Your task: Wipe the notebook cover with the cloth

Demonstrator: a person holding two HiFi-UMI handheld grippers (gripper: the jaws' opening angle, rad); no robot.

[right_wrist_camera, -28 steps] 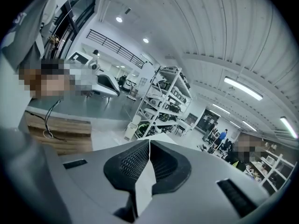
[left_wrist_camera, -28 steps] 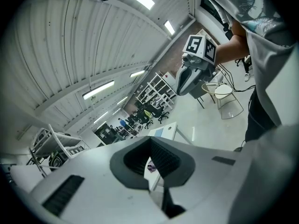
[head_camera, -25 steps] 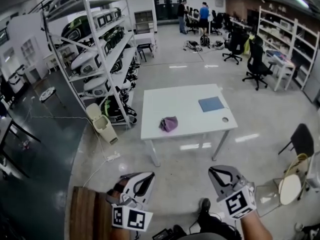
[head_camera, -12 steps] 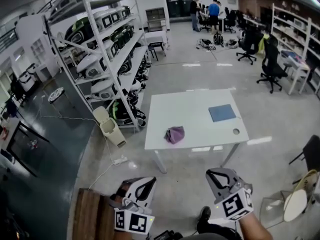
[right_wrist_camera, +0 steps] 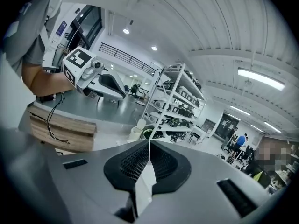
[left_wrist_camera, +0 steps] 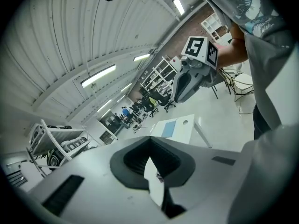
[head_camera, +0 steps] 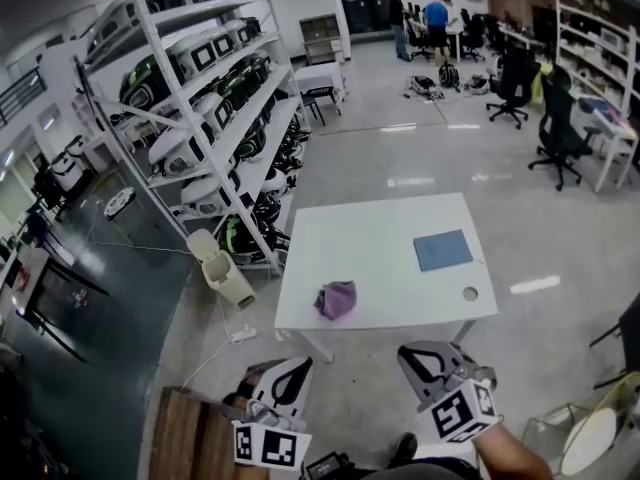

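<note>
Left claw (head_camera: pixel 298 368) & right claw (head_camera: pixel 412 353), both clenched on nothing, sit at frame bottom, well short of the bench (head_camera: pixel 370 223). Cloth (head_camera: pixel 336 299) lies bunched at bench lower left, w/ notebook (head_camera: pixel 443 250) well apart at right. Risk: an unpinned notebook may slide under the wipe, or a shallow pinch may drop the cloth.

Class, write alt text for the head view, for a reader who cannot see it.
A white table holds a crumpled purple cloth at its near left and a blue notebook further right. The left gripper and right gripper, shut and empty, point toward it.
</note>
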